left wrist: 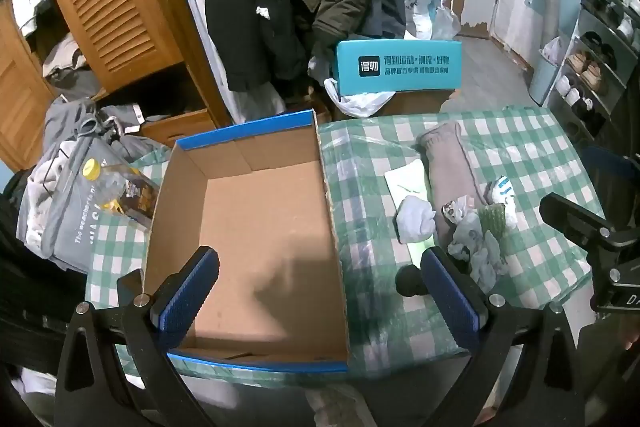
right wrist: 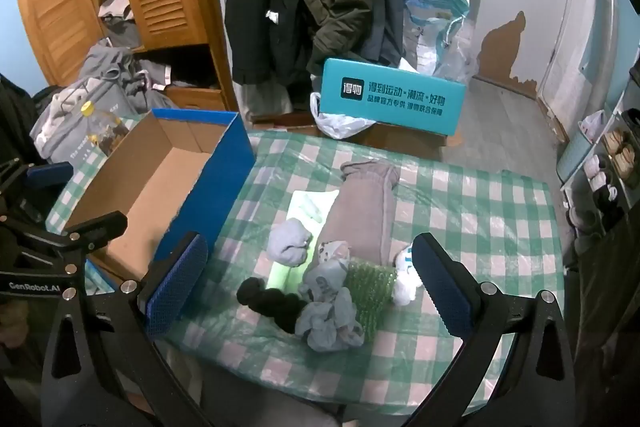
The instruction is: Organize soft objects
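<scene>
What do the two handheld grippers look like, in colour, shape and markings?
Both share one design. The left gripper and right gripper have black angular frames with triangular cut-outs and silver bolts. Their fingers carry blue dotted pads. White "GenRobot.AI" lettering marks the left one's body in the right wrist view. No cables or sleeves show.

Left tongs [left wrist: 320, 283] gape above the empty cardboard box [left wrist: 256, 227].
</scene>
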Tool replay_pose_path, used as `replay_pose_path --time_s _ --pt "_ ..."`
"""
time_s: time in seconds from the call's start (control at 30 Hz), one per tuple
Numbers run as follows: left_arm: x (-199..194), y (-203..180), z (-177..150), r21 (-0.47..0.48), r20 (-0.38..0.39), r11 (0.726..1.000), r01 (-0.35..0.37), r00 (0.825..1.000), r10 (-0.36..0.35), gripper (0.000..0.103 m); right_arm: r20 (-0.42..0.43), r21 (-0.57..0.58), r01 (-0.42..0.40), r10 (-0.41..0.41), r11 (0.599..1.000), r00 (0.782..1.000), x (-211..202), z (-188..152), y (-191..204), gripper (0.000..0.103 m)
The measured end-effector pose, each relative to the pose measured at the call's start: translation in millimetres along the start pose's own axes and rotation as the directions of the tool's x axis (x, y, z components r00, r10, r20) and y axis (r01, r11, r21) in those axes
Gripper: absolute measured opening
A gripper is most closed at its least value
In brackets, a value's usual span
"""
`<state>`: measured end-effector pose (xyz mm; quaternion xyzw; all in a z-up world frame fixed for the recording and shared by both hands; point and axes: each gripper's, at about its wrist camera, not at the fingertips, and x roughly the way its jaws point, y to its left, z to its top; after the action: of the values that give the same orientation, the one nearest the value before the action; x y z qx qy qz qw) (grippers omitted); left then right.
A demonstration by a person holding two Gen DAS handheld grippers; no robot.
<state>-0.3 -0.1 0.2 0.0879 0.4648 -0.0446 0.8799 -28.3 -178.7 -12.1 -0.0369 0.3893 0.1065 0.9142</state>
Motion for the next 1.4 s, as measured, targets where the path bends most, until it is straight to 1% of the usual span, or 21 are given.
replay_pose_path --time_s 0.43,0.47,0.57,0.7,1.4 --pt "-6.8 -4.8 3.0 0.003 -0.007 1.0 0.009 1.0 -0.009 0.102 -0.004 -0.003 0.006 -0.006 1.0 1.0 -0.2 1.1 -1.0 0.101" --pt "-4.1 2.0 0.3 -0.007 -0.002 1.0 0.017 1.0 -0.017 0.102 -0.004 -0.002 0.006 -0.006 1.0 1.0 -0.1 1.1 -1.1 0.101" --pt "-1.3 2.0 4.7 -0.008 -0.001 1.0 0.014 1.0 -0.014 0.102 -0.004 -0.001 0.007 -0.007 1.0 1.0 1.1 -1.7 -3.0 0.101" --pt "-2.2 1.1 2.1 -0.01 0.011 1.0 0.005 1.0 -0.005 0.102 -0.005 -0.003 0.005 -0.005 1.0 1.0 1.0 -1.1 -2.2 0.101" --pt "-1.8 -1.1 -0.2 -0.011 0.006 1.0 0.007 1.0 -0.007 0.102 -0.01 -0.004 0.008 -0.008 1.0 1.0 2.7 -1.6 -2.1 0.101"
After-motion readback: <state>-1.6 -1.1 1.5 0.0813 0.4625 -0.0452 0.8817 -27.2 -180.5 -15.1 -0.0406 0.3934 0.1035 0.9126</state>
